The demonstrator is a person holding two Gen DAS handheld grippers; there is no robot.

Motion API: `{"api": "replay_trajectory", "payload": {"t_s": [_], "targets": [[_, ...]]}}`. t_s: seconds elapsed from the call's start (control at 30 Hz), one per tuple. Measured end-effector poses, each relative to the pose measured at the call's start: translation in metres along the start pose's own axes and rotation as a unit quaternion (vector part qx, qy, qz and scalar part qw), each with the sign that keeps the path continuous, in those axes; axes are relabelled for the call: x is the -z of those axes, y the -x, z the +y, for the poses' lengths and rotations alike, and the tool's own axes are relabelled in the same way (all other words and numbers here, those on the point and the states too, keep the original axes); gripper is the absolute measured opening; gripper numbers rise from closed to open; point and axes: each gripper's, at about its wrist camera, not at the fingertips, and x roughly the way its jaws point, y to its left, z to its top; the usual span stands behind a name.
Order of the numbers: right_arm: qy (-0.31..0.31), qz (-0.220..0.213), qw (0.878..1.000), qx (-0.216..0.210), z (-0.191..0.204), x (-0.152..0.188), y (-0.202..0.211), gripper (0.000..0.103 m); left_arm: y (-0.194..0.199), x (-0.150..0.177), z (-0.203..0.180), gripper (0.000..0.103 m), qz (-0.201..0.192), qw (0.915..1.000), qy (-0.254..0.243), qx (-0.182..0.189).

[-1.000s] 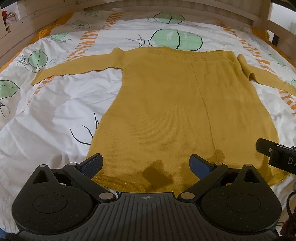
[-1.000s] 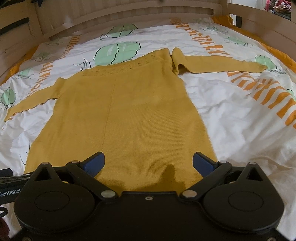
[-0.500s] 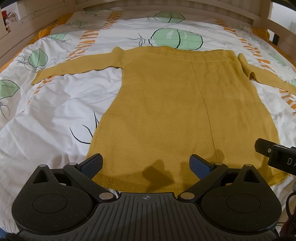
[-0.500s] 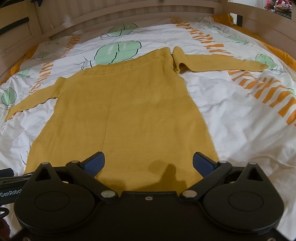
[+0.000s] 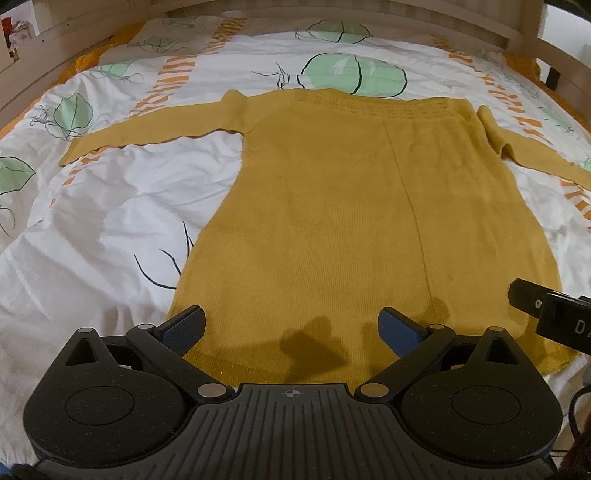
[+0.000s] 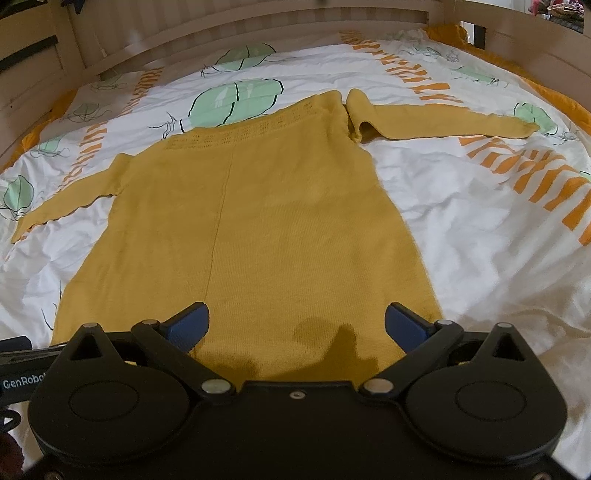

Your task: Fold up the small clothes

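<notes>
A mustard-yellow knit sweater [image 5: 343, 206] [image 6: 258, 221] lies flat and spread out on the bed, hem nearest me, neckline at the far end. Its left sleeve [image 5: 147, 129] stretches out to the left; the right sleeve [image 6: 436, 118] stretches to the right with a small fold at the shoulder. My left gripper [image 5: 291, 326] hovers open over the hem's left half, nothing between its blue fingers. My right gripper [image 6: 295, 325] is open over the hem's right half, likewise holding nothing. Part of the right gripper's body [image 5: 550, 314] shows at the right edge of the left wrist view.
The bed is covered by a white duvet [image 5: 92, 221] [image 6: 480, 240] printed with green leaves and orange stripes. A wooden bed frame [image 6: 240, 22] runs around the far end and both sides. Bare duvet lies on either side of the sweater.
</notes>
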Motion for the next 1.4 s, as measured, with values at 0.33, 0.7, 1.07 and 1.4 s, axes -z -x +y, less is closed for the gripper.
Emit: {"api": "replay_trajectory", "payload": {"t_s": [0.33, 0.7, 1.07, 1.4], "targets": [[-0.013, -0.008, 0.998, -0.059, -0.011, -0.012, -0.021, 0.101, -0.017, -0.021, -0.004, 0.101, -0.017, 0.9998, -0.005, -0.005], [-0.031, 0.001, 0.999, -0.011, -0.045, -0.049, -0.082, 0.102, -0.07, -0.068, -0.019, 0.101, -0.024, 0.9997, -0.011, 0.001], [0.012, 0.011, 0.999, 0.032, -0.052, -0.063, -0.119, 0.103, -0.124, -0.09, -0.03, 0.101, 0.002, 0.9997, -0.016, -0.016], [0.034, -0.017, 0.999, -0.009, -0.064, -0.055, -0.123, 0.103, -0.142, -0.086, -0.025, 0.103, -0.02, 0.9998, -0.009, -0.001]]}}
